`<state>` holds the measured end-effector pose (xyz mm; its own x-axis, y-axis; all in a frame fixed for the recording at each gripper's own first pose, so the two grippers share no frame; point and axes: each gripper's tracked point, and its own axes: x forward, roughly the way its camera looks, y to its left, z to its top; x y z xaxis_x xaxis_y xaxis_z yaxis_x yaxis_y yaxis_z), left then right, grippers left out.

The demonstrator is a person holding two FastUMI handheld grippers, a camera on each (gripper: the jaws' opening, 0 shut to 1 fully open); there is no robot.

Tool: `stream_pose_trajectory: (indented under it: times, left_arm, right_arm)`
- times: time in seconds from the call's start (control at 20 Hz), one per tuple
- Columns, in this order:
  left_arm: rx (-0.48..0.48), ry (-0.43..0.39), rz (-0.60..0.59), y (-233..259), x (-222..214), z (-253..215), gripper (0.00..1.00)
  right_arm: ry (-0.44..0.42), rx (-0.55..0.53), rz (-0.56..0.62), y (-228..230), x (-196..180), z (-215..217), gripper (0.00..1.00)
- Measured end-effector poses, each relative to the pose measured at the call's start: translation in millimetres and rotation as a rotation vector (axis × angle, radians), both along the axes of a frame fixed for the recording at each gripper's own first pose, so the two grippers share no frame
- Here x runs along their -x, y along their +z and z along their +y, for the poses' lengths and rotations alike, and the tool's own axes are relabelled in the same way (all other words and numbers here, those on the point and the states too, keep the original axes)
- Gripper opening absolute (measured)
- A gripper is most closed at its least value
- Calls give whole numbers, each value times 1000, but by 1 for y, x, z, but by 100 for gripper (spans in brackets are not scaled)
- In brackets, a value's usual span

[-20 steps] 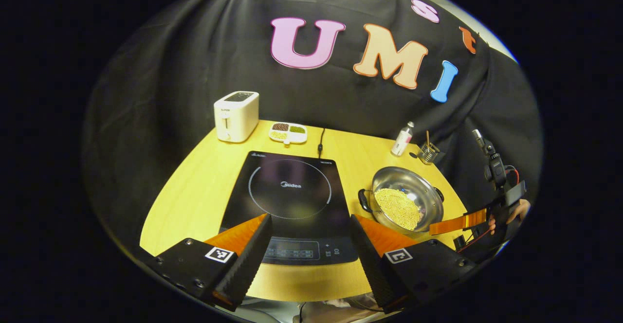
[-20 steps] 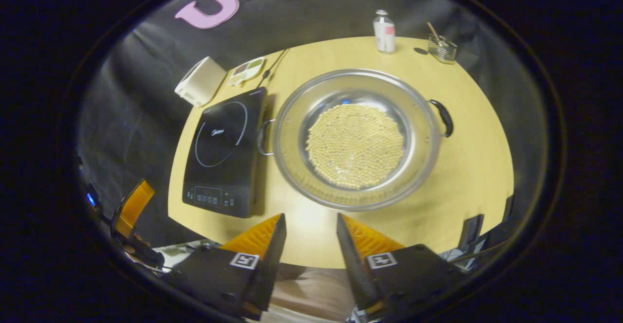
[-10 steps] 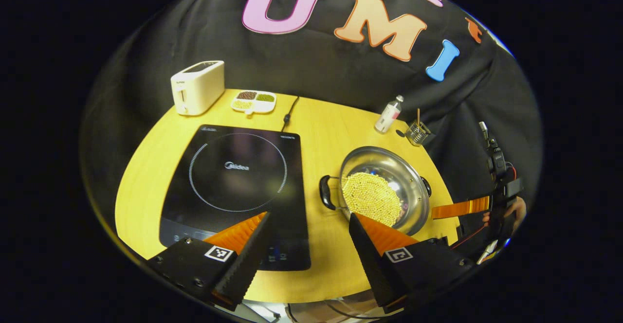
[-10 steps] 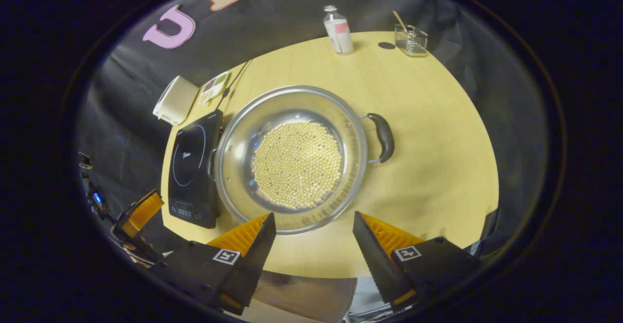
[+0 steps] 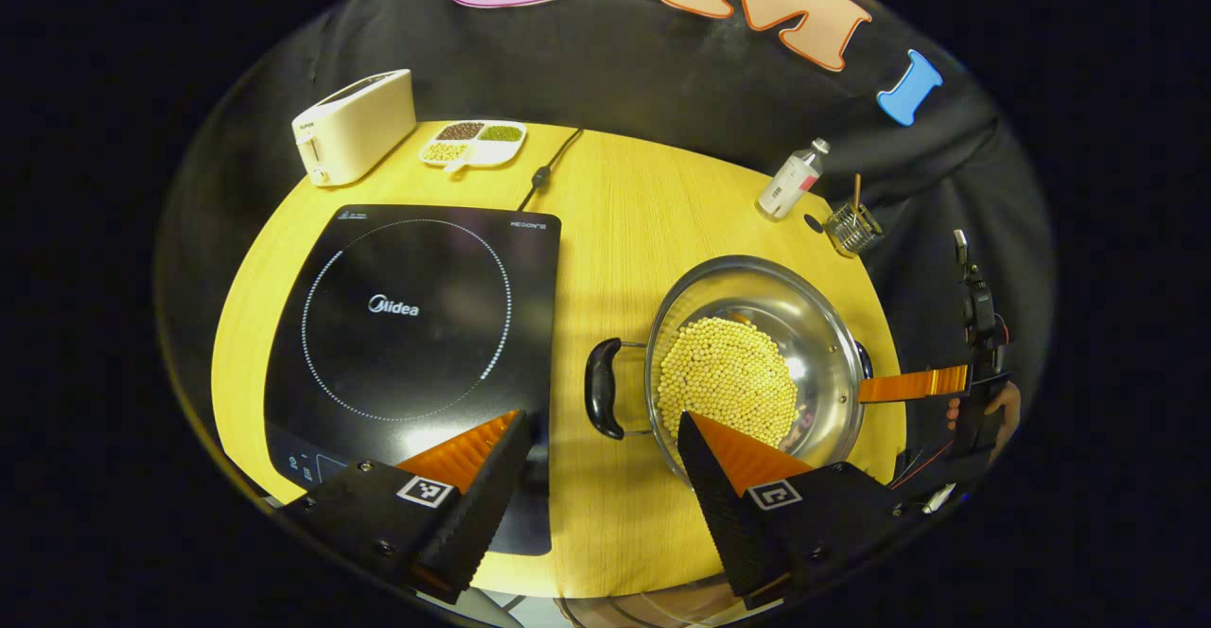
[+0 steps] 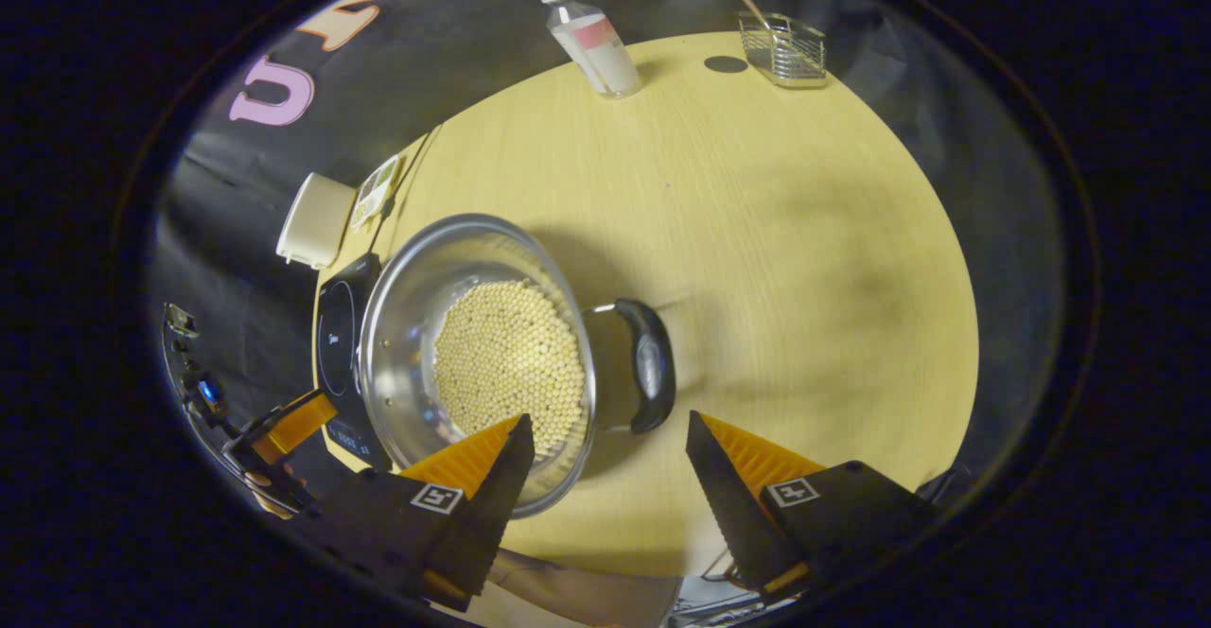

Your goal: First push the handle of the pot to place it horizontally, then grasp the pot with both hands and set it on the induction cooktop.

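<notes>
The pot [image 5: 747, 363] is sitting on the table [image 5: 615, 212] beside the cooktop [image 5: 416, 316]. The left gripper [image 5: 598, 429] is hovering wide open and empty before its near handle [image 5: 603, 389]. The right gripper [image 6: 605, 439] is gaping, empty, seemingly just short of the other handle [image 6: 649, 363].

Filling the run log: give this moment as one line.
pot on table, off cooktop | left gripper open near left handle | right gripper open near right handle

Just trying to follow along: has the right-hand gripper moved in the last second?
Yes: against the resting pot, the right gripper has shifted right, and now faces the pot's right handle.
</notes>
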<state>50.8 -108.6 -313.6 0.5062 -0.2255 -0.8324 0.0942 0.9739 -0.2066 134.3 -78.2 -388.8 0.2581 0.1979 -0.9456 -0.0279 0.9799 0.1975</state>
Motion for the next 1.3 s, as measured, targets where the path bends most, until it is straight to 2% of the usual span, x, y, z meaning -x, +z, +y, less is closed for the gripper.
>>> stream_pose_trajectory:
  times: [0.2, 0.4, 0.45, 0.65, 0.75, 0.8, 0.85, 0.9, 0.95, 1.1, 1.15, 1.2, 1.25, 1.3]
  left_arm:
    - [12, 4, 67, -20, -11, -15, 97]
    - [46, 27, 148, -39, -21, -29, 97]
    - [52, 28, 163, -43, -25, -31, 97]
    - [64, 15, 210, -56, -32, -35, 96]
    - [62, 1, 235, -62, -31, -35, 93]
    - [58, -3, 242, -65, -32, -34, 87]
    - [55, -6, 247, -67, -34, -35, 92]
    - [50, -13, 253, -69, -35, -36, 90]
    - [46, -19, 256, -71, -36, -35, 90]
    - [35, -32, 279, -78, -38, -34, 86]
    - [22, -35, 293, -80, -37, -31, 90]
    - [9, -39, 298, -82, -37, -28, 80]
    - [-1, -42, 300, -84, -38, -25, 81]
    - [-11, -46, 303, -84, -37, -23, 72]
  right_arm:
    - [-1, -34, 53, -20, -18, -1, 99]
    - [23, -82, 113, -35, -20, 9, 99]
    - [29, -91, 124, -39, -20, 9, 90]
    - [47, -145, 152, -49, -24, 19, 88]
    - [60, -183, 155, -51, -27, 25, 88]
    - [69, -199, 156, -51, -29, 27, 88]
    - [80, -216, 158, -51, -28, 30, 88]
    - [92, -227, 159, -52, -29, 33, 88]
    - [101, -236, 160, -52, -28, 35, 96]
    - [122, -236, 177, -57, -25, 37, 73]
    - [124, -240, 177, -56, -25, 38, 73]
    - [121, -228, 178, -60, -27, 36, 73]
    - [119, -238, 187, -58, -24, 38, 65]
    - [113, -214, 192, -61, -25, 34, 65]
